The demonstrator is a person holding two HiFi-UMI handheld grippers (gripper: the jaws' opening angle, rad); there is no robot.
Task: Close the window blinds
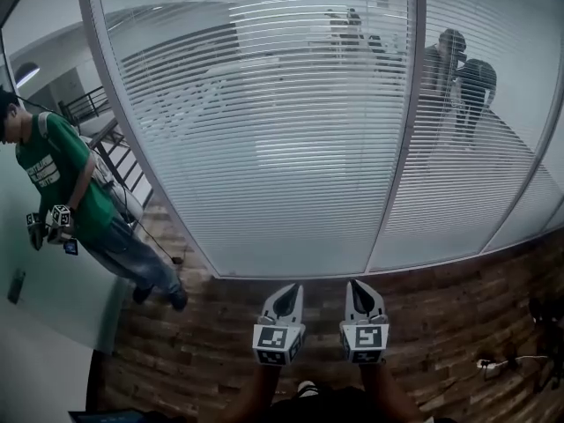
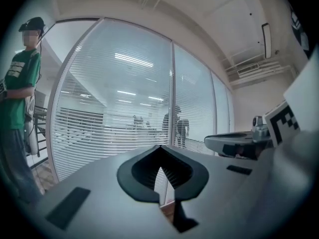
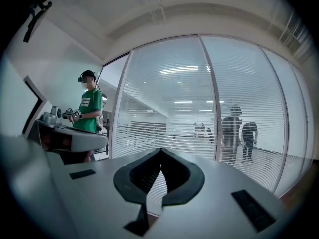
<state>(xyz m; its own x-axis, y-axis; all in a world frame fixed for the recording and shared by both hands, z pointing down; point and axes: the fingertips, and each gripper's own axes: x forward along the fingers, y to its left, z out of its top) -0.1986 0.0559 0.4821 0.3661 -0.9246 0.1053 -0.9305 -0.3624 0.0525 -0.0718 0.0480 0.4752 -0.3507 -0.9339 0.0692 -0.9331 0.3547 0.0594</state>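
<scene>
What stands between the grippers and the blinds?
Nothing visible. The left gripper and right gripper, both shut and empty, face the blinds across the floor. A person in green stands off to the left, out of the way.

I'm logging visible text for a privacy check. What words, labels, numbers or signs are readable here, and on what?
White print on the person's green T-shirt: too blurred to read.
Both marker cubes: square patterns only, no words.
No other text.
</scene>
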